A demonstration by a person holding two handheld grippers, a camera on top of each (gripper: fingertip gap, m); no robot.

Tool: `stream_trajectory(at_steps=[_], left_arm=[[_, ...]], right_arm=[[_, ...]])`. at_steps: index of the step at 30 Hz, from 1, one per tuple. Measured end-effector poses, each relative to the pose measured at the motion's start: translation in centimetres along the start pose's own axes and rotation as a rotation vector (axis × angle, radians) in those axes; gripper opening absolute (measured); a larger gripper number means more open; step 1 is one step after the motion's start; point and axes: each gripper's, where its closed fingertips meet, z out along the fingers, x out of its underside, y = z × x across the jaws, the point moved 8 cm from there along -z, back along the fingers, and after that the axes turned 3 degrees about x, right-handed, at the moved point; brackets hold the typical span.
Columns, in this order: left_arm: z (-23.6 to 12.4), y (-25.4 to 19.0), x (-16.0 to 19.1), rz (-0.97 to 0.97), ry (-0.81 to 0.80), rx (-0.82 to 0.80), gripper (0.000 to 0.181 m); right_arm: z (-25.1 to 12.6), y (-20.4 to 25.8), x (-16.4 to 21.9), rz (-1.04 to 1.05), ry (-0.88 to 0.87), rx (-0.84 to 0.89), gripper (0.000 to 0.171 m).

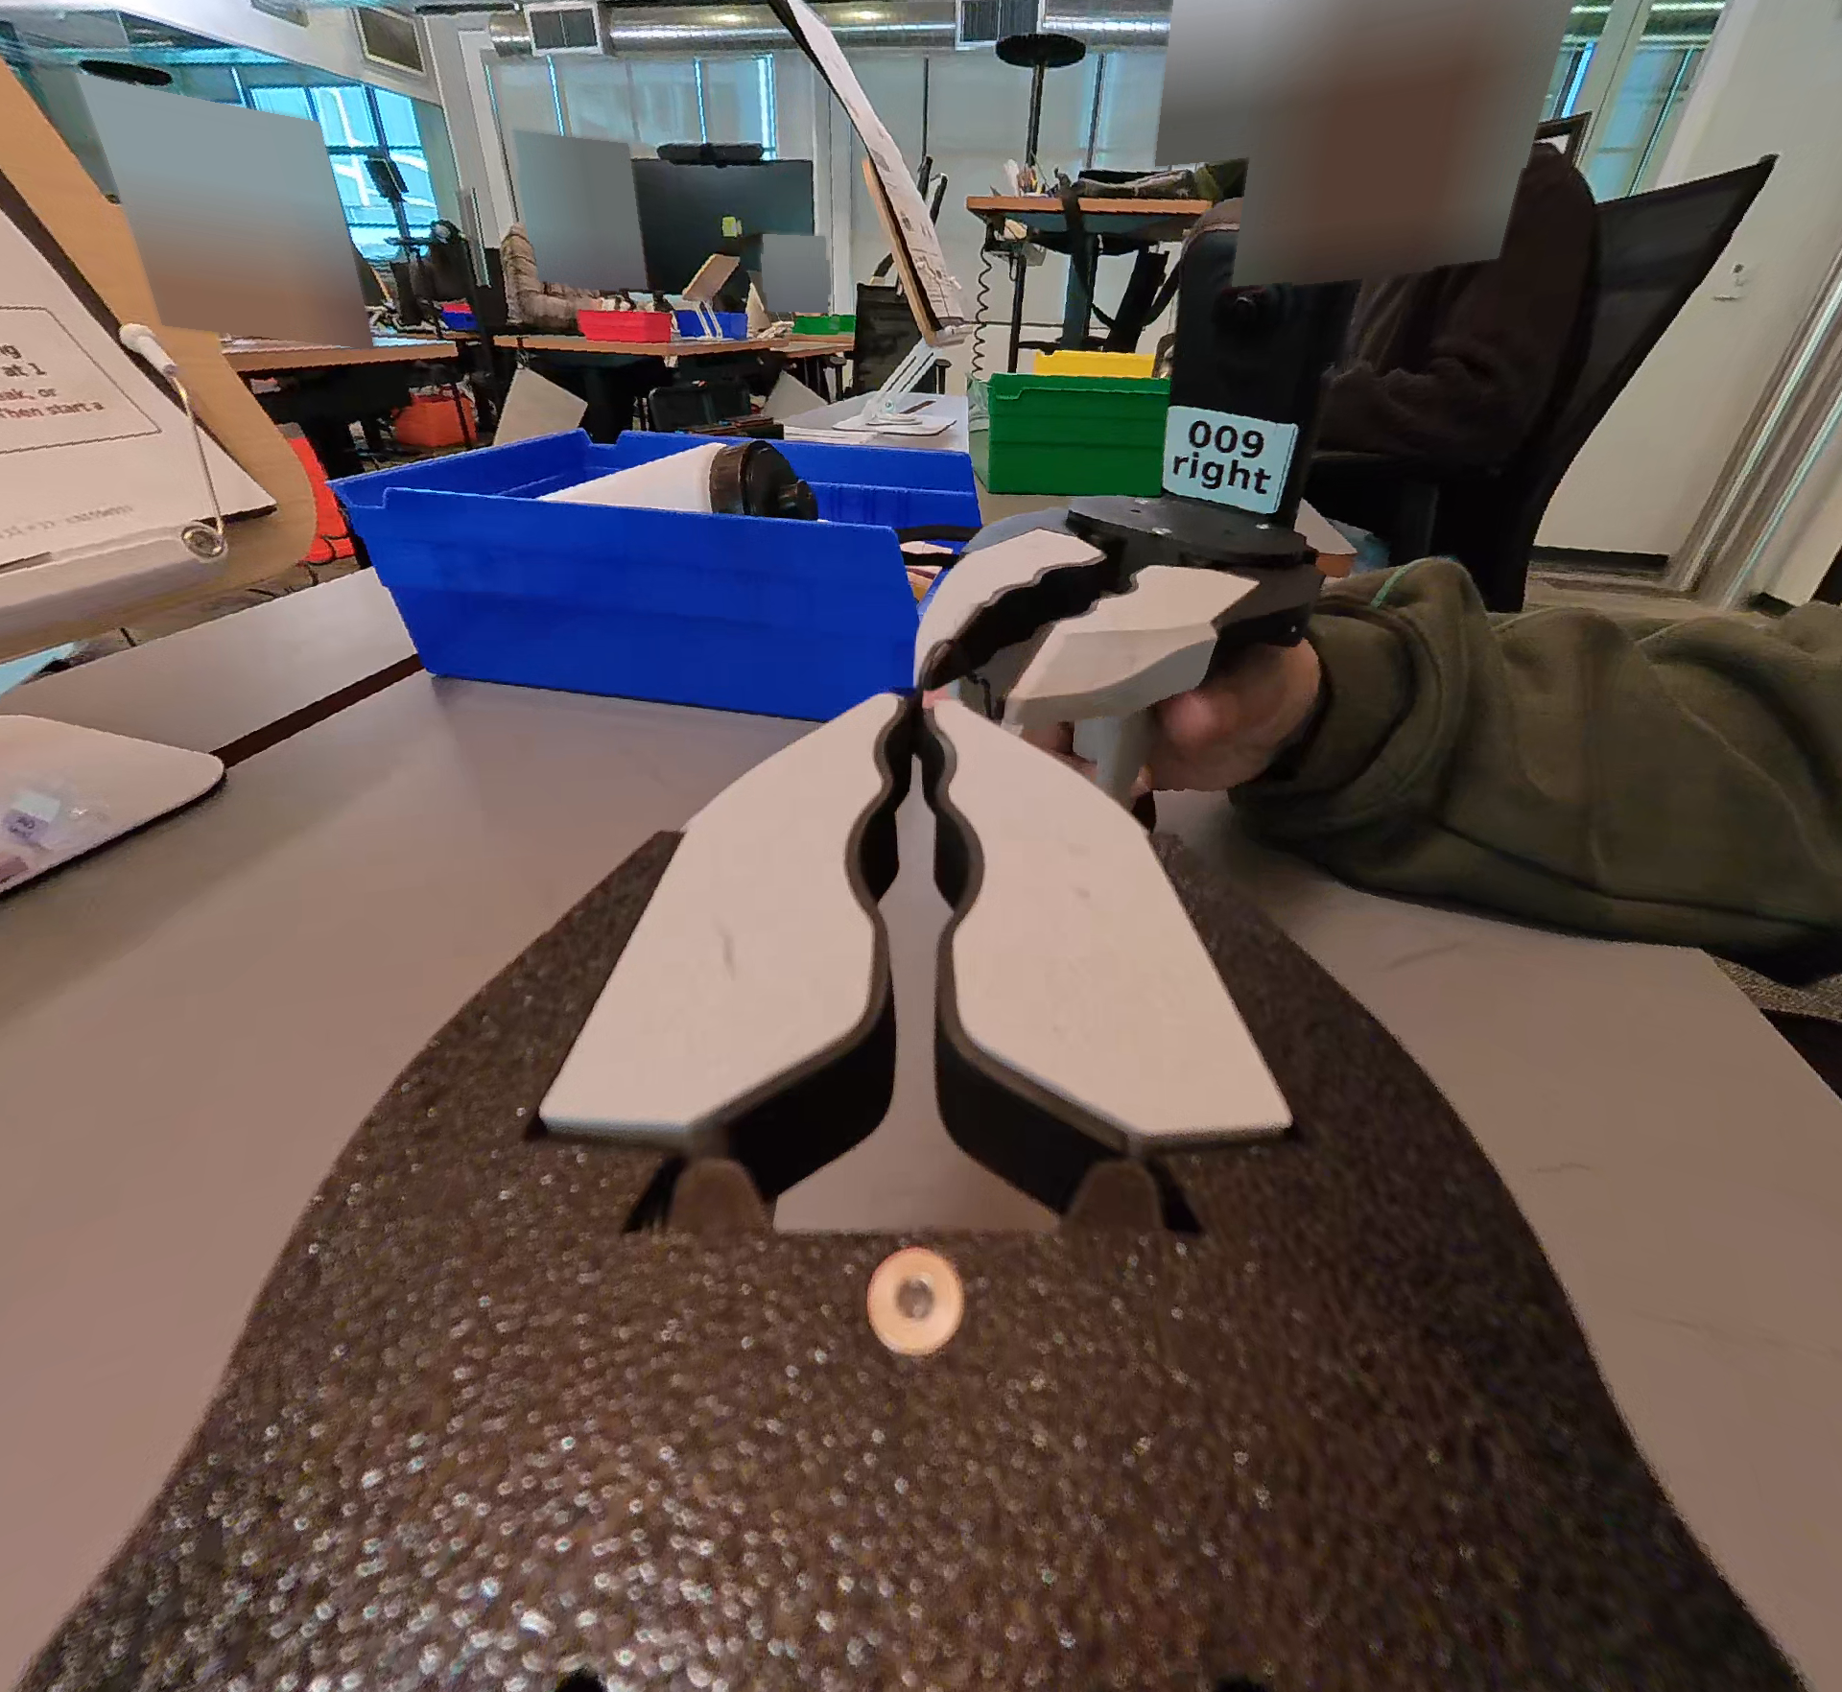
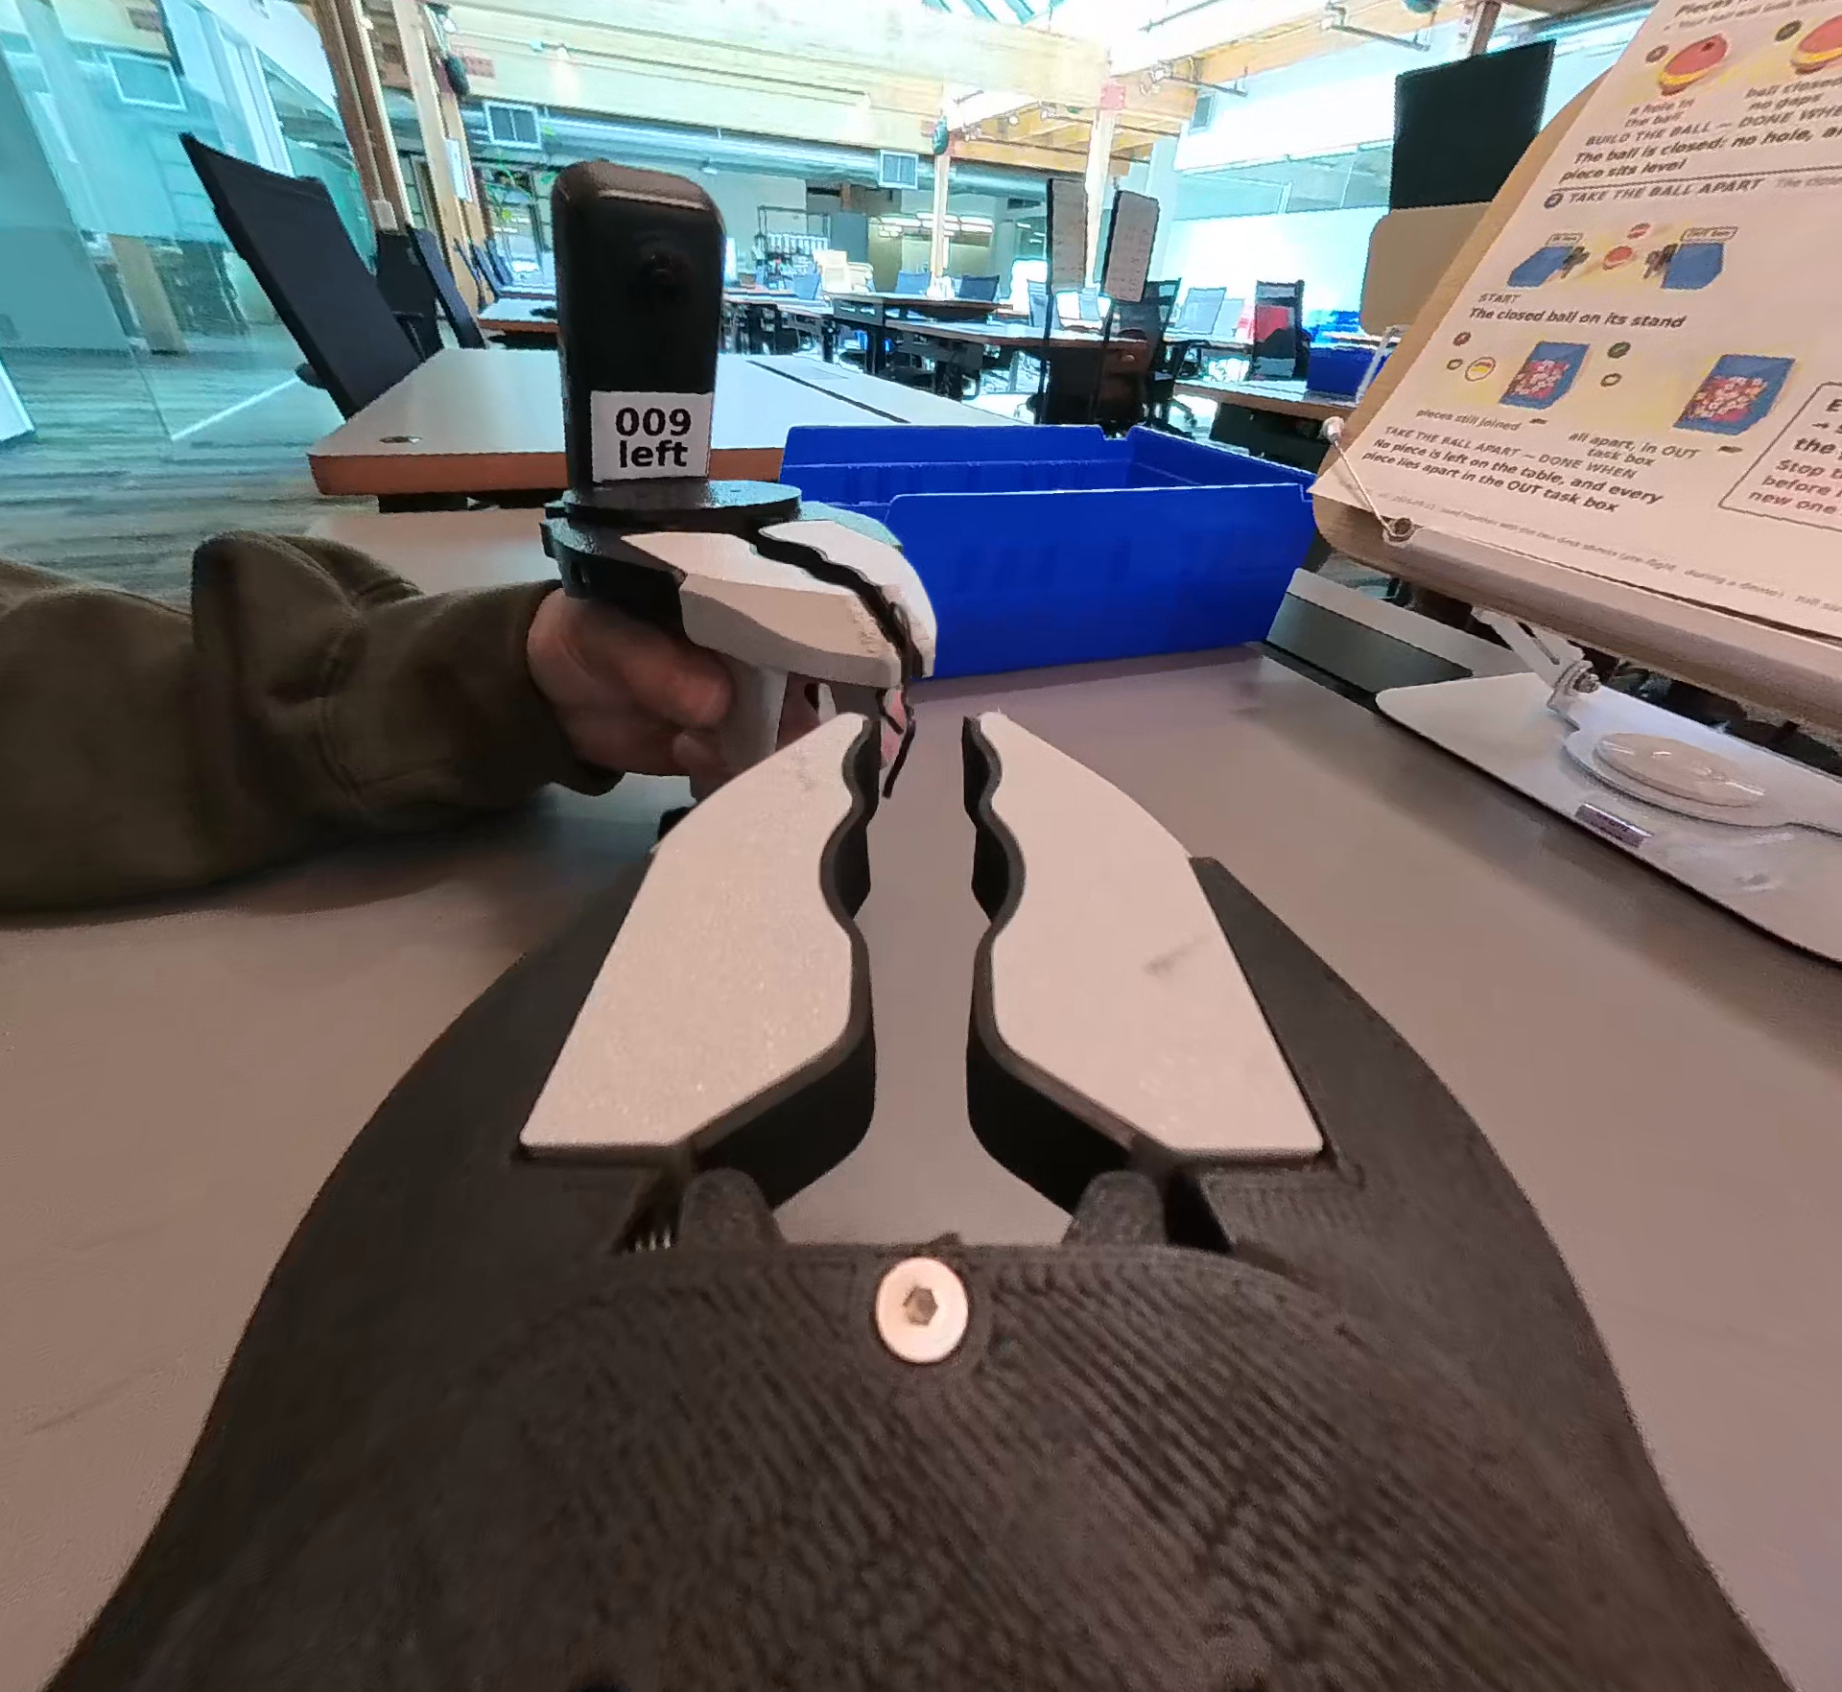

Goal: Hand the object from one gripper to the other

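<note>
The object (image 2: 896,732) is a small, thin thing, pinkish with a dark strip; too little of it shows to say what it is. It hangs from the tips of the left gripper (image 2: 909,648), whose jaws are pressed together on its upper end, above the middle of the grey worktop (image 2: 1395,996) and in front of the blue bin (image 2: 1096,568) at the far edge. The right gripper (image 2: 917,723) faces it with jaws slightly spread; the object lies just at its left fingertip, not yet between the pads. In the left wrist view only a pink sliver of it (image 1: 933,698) shows beyond the closed tips. It looks very light, and probably limp or flexible, so weight should be no trouble; the risk is rather that it swings, folds or slips out of a shallow pinch. The best hold is likely the free lower part that hangs below the left tips, taken well in between the right pads. The left jaws should let go only once the right ones have shut on it.
</note>
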Motion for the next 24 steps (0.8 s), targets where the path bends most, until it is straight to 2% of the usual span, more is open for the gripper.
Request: stream_trajectory(at_steps=[3,8,12,15,17,19,21,24], left_arm=[[0.1,-0.1,0.0,0.016,-0.003,0.0,0.001],[0.1,-0.2,0.1,0.016,0.008,0.003,0.001],[0.2,0.1,0.2,-0.007,0.021,-0.021,0.02],[0.2,0.1,0.3,0.014,0.037,-0.039,0.022],[0.3,0.1,0.3,0.011,0.04,-0.045,0.021],[0.3,0.1,0.4,0.002,0.048,-0.039,0.019],[0.3,0.1,0.5,0.0,0.048,-0.042,0.017],[0.4,0.1,0.5,-0.008,0.048,-0.037,0.016]], right_arm=[[-0.1,0.0,-0.1,0.008,-0.011,-0.007,0.002],[0.0,-0.2,0.0,-0.021,0.02,0.02,0.001],[-0.7,-1.1,-0.7,-0.03,-0.031,0.128,0.001],[-3.4,-3.1,-2.6,0.007,-0.212,0.326,0.001],[-6.9,-5.1,-3.7,0.042,-0.343,0.541,0.001],[-11.0,-7.2,-4.1,0.078,-0.401,0.803,0.001],[-14.8,-8.9,-3.5,0.104,-0.347,1.045,0.001],[-17.6,-10.6,-2.0,0.147,-0.18,1.174,0.001]])
